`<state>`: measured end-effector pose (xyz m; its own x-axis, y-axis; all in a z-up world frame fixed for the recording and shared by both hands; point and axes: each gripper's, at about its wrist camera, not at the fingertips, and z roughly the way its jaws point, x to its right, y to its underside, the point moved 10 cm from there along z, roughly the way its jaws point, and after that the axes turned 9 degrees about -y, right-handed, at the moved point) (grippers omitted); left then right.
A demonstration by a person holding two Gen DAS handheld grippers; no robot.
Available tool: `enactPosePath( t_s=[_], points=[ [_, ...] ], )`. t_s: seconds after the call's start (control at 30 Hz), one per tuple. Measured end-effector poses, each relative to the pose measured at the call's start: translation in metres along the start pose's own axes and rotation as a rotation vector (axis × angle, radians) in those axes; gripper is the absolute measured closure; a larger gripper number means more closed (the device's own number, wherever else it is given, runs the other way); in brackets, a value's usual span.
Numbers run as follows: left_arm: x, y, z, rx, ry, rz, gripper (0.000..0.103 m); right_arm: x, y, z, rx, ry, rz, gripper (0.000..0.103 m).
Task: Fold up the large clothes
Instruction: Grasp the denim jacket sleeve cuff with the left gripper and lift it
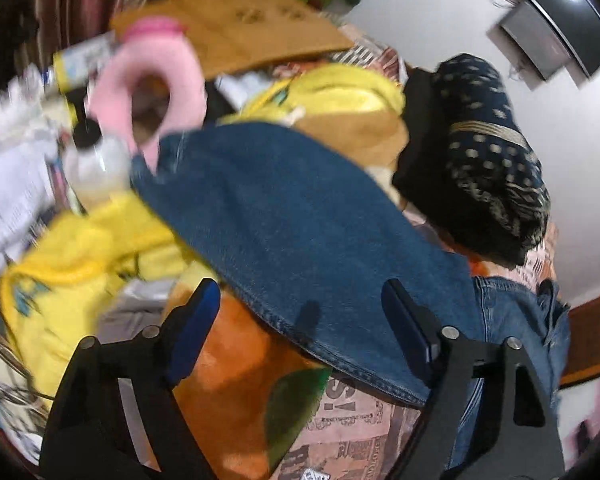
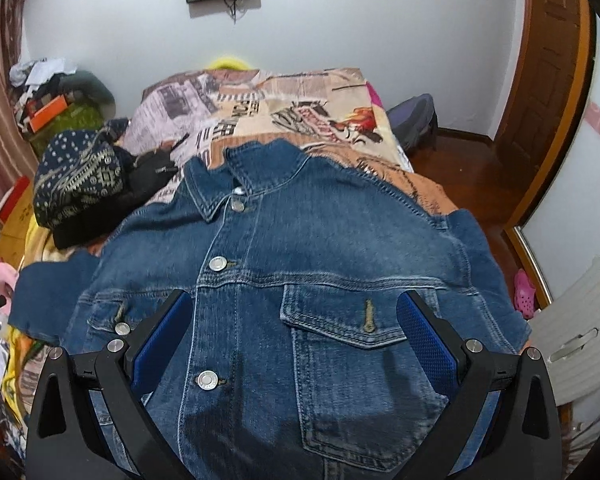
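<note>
Our denim jacket (image 2: 300, 280) lies spread front-up on the bed (image 2: 260, 96), no fold made yet. Left gripper (image 1: 300, 316) and right gripper (image 2: 296, 320) hover, jaws wide, empty.

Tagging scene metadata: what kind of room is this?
Most likely a home bedroom: a bed with a printed cover, a denim jacket spread on it, a wooden door, clutter alongside.

printed bedsheet (image 2: 260, 92), lettering unreadable
</note>
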<state>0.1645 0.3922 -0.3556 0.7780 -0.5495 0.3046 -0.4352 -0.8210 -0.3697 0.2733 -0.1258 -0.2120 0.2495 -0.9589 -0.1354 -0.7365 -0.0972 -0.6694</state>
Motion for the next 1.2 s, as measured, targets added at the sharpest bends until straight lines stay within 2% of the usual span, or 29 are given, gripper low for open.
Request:
enactPosePath(
  t_s=[0.13, 0.4, 0.43, 0.5, 0.57, 0.6, 0.77, 0.97, 1.1, 1.2],
  points=[
    [-0.007, 0.002, 0.021, -0.069, 0.053, -0.073, 0.036, -0.005, 0.000, 0.007, -0.020, -0.004, -0.013, 0.002],
    [-0.016, 0.000, 0.052, -0.117, 0.045, -0.125, 0.040, -0.014, 0.000, 0.015, -0.038, -0.013, -0.027, 0.002],
    [-0.016, 0.000, 0.054, -0.120, 0.047, -0.132, 0.043, -0.015, 0.000, 0.016, -0.040, -0.014, -0.029, 0.002],
    [-0.016, -0.002, 0.052, -0.104, 0.021, -0.128, 0.057, -0.016, 0.000, 0.017, -0.043, -0.014, -0.033, 0.002],
    [-0.014, -0.007, 0.045, -0.072, -0.007, -0.105, 0.081, -0.016, 0.000, 0.016, -0.045, -0.014, -0.035, 0.002],
    [-0.011, -0.012, 0.038, -0.041, -0.012, -0.092, 0.084, -0.017, 0.000, 0.016, -0.046, -0.015, -0.035, 0.002],
    [0.007, -0.035, 0.001, 0.095, -0.037, -0.022, 0.090, -0.016, -0.001, 0.014, -0.038, -0.019, -0.038, 0.002],
    [0.062, -0.056, -0.055, 0.245, -0.052, 0.116, 0.096, -0.014, -0.001, 0.011, -0.033, -0.027, -0.029, 0.002],
    [0.116, -0.059, -0.106, 0.353, 0.020, 0.204, 0.097, -0.011, -0.002, 0.007, -0.020, -0.028, -0.028, 0.002],
    [0.156, -0.057, -0.135, 0.403, 0.089, 0.254, 0.097, -0.005, -0.002, 0.006, -0.015, -0.021, -0.027, 0.002]
  ],
)
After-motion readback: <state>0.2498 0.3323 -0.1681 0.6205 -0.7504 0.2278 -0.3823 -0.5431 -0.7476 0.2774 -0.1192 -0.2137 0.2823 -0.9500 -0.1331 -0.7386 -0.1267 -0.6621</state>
